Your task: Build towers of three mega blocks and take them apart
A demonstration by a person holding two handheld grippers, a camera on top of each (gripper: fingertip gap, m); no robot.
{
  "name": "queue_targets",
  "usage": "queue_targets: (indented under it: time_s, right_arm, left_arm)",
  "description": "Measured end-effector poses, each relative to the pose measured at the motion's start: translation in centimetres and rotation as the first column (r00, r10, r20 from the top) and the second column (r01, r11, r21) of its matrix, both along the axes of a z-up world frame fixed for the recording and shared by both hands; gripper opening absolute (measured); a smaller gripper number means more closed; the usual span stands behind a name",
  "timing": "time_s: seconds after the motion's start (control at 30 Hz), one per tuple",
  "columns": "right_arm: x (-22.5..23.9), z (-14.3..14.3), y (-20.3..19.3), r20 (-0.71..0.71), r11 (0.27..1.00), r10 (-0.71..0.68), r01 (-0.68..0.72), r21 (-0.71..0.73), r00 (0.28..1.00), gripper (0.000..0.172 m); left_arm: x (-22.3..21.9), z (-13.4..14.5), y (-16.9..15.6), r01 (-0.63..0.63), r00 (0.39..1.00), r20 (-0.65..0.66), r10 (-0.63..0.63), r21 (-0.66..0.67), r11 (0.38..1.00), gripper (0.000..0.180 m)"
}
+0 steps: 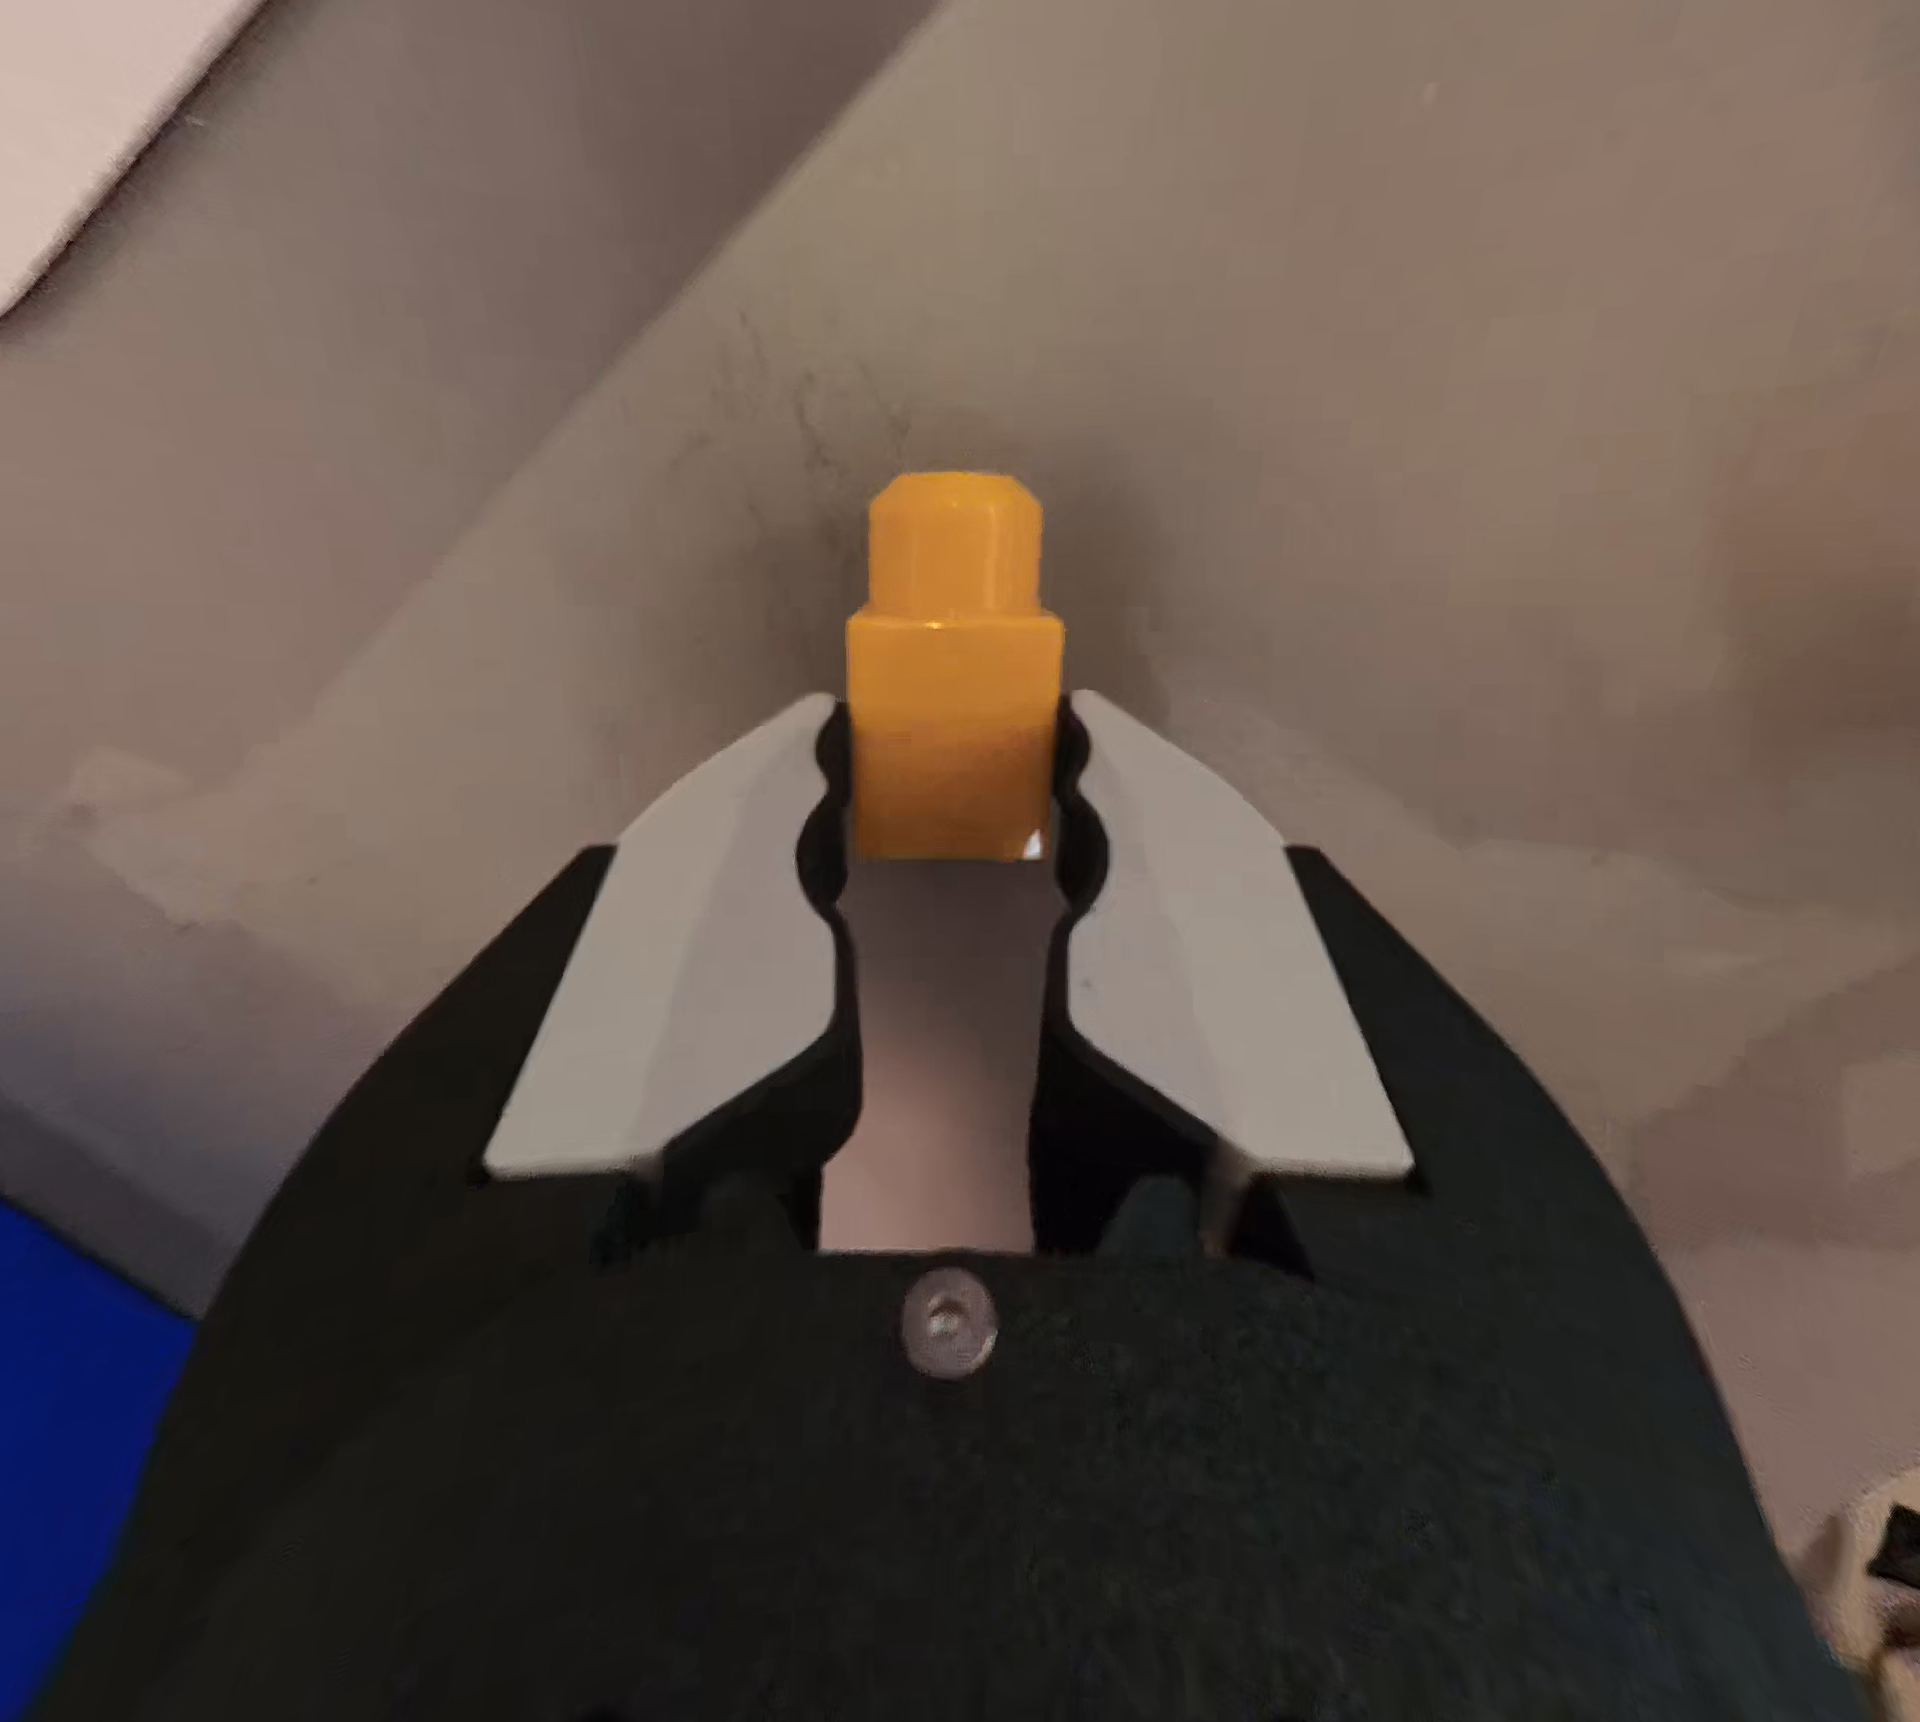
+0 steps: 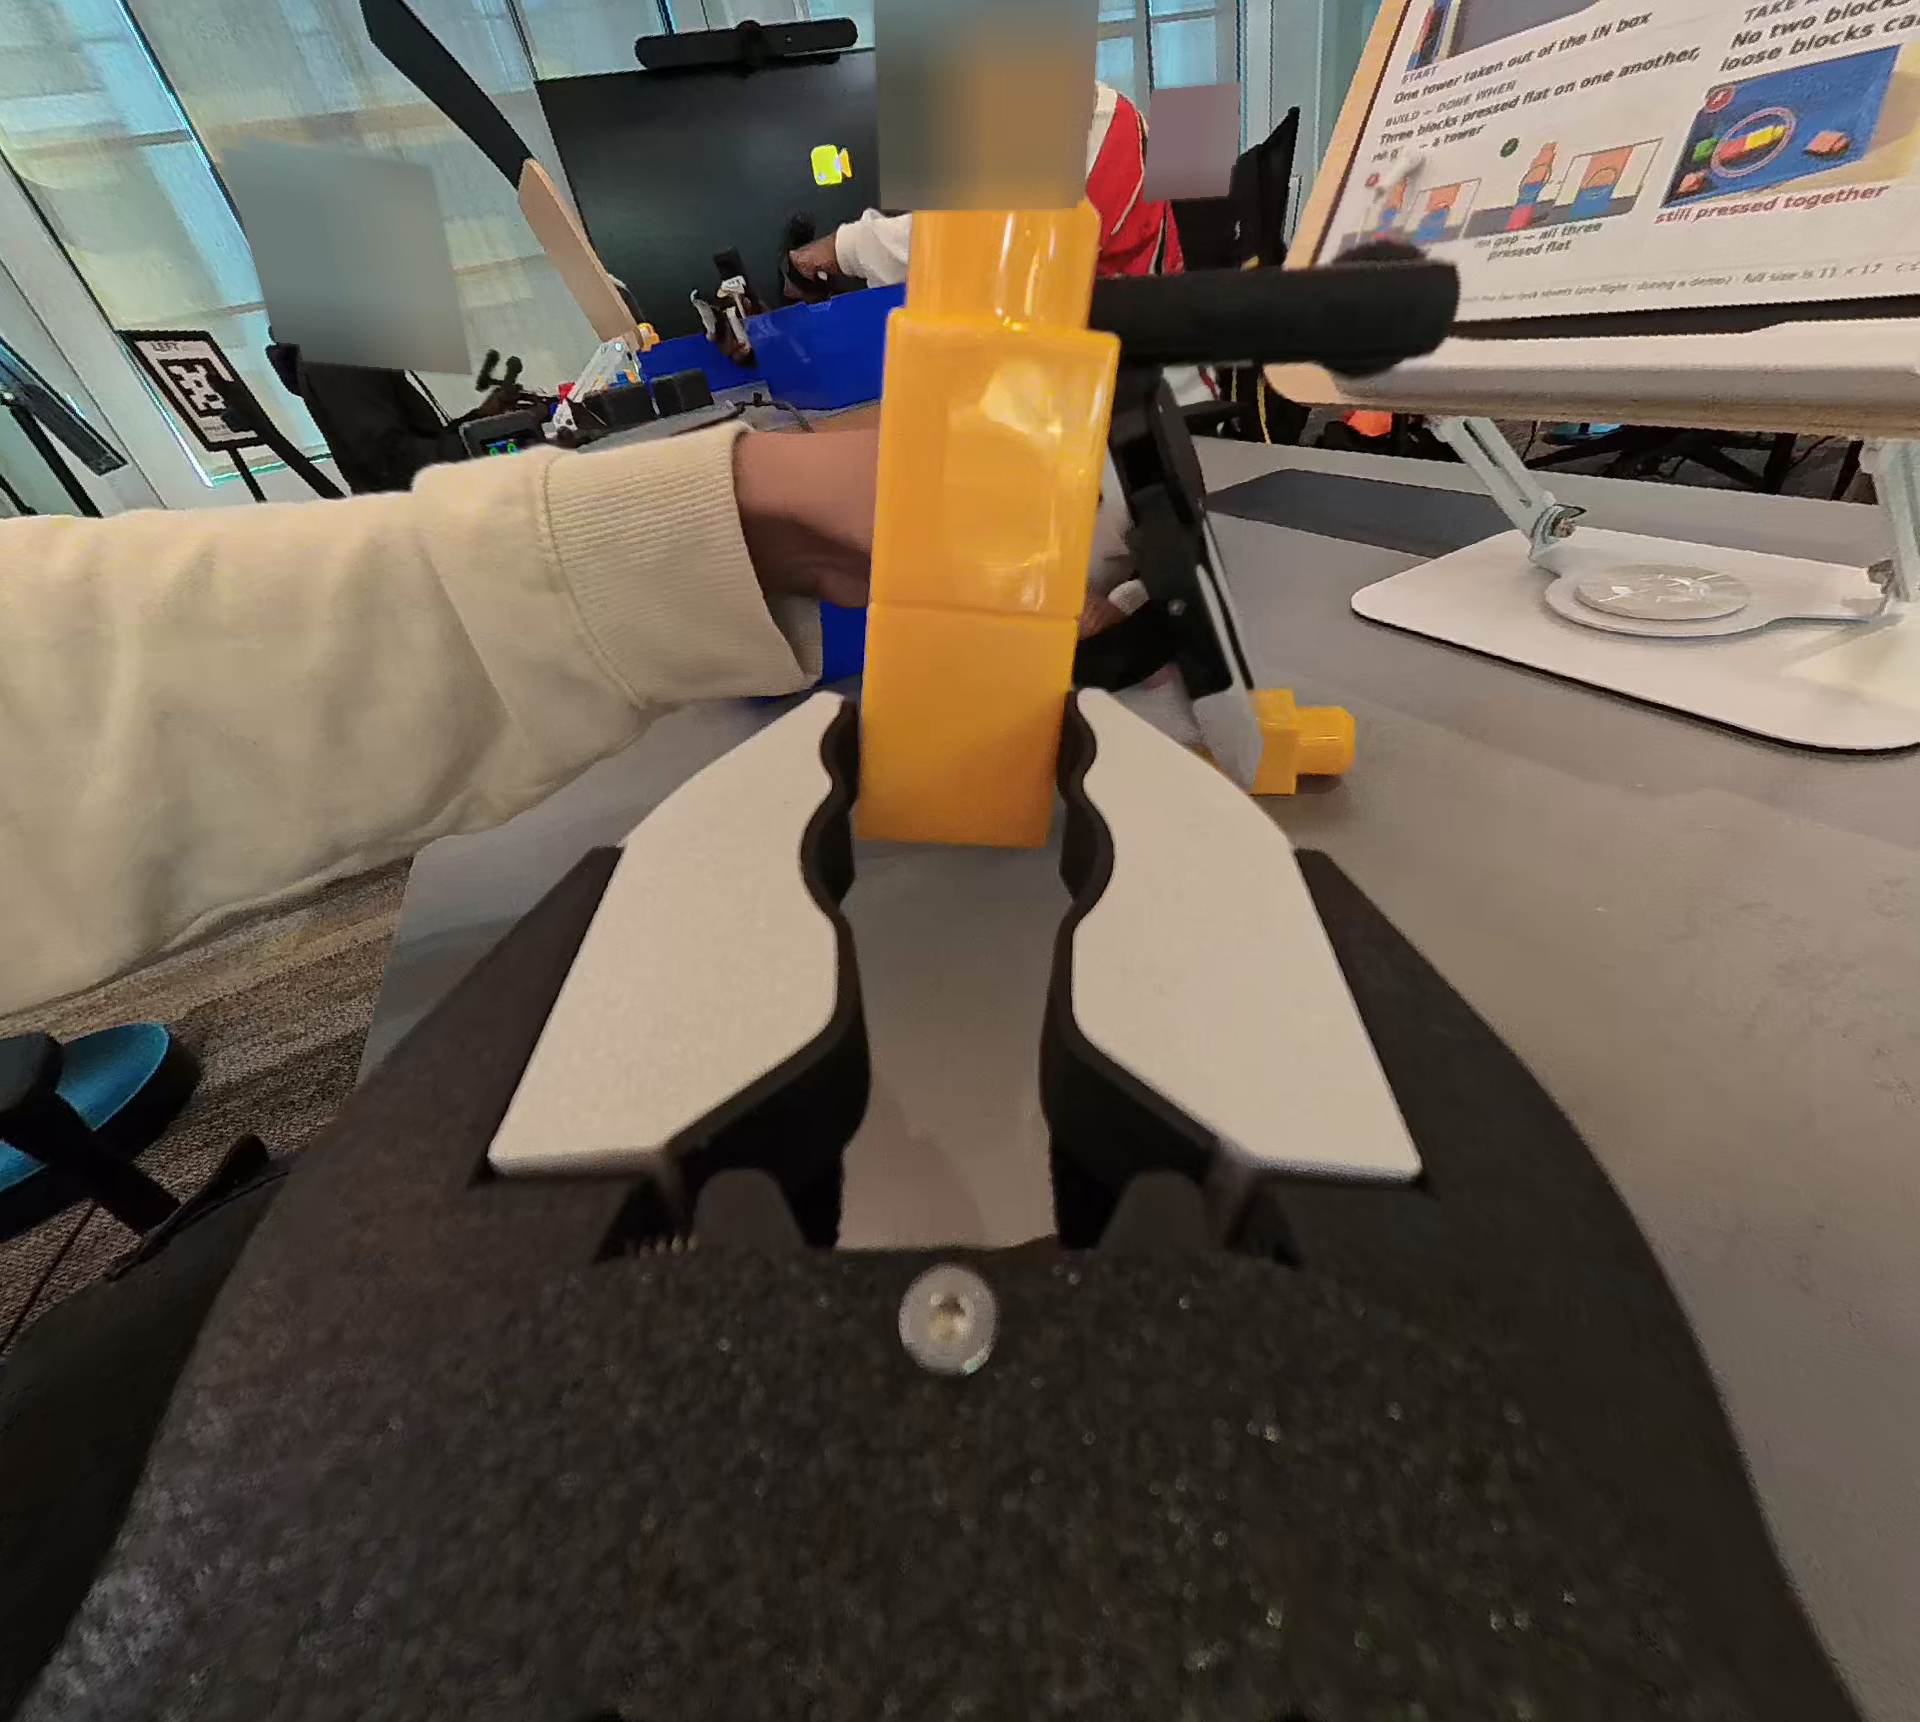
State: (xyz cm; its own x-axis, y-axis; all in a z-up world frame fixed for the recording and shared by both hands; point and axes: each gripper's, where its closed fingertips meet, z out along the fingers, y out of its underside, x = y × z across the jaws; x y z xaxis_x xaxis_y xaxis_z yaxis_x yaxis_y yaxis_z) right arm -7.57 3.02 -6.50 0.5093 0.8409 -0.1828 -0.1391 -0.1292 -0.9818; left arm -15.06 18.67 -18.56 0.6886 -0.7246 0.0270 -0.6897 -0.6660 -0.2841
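Two orange blocks upright in the right hand-held gripper (image 2: 958,768), a third lying apart on the bench (image 2: 1621,893).

The right hand-held gripper pinches the lower block of a two-block orange stack (image 2: 982,529), its long axis vertical. The left hand-held gripper (image 1: 954,773) clamps a single orange block (image 1: 954,716) down at the bench, just beyond and right of the stack, stud pointing sideways. To crown the tower, this nearer loose block likely needs lifting and turning upright. All three are glossy orange plastic.

Left claw (image 1: 956,773), right claw (image 2: 958,773) clamped, pads pressing.
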Motion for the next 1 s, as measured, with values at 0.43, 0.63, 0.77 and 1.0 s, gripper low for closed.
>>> queue_targets:
  time_s: [0.43,0.63,0.77,1.0]
  right_arm:
    - [-0.7,0.0,-0.3,-0.079,0.991,0.099,-0.106,-0.082,0.992,0.037]
    - [-2.7,1.3,-2.6,-0.155,0.964,0.253,-0.262,-0.045,0.955,0.037]
    - [-3.9,1.0,-3.2,-0.132,0.957,0.28,-0.288,-0.044,0.951,0.037]
    - [-3.6,0.7,-2.9,-0.132,0.959,0.265,-0.275,-0.063,0.955,0.037]
  left_arm:
    - [2.7,15.8,-6.0,0.121,0.495,0.856,-0.151,0.104,0.987,0.036]
    - [1.9,23.7,-11.3,0.146,0.011,0.979,-0.202,0.199,0.969,0.036]
    - [3.3,23.7,-13.2,0.154,-0.055,0.975,-0.213,0.219,0.964,0.036]
    - [4.6,22.5,-14.5,0.135,-0.053,0.958,-0.283,0.288,0.948,0.036]
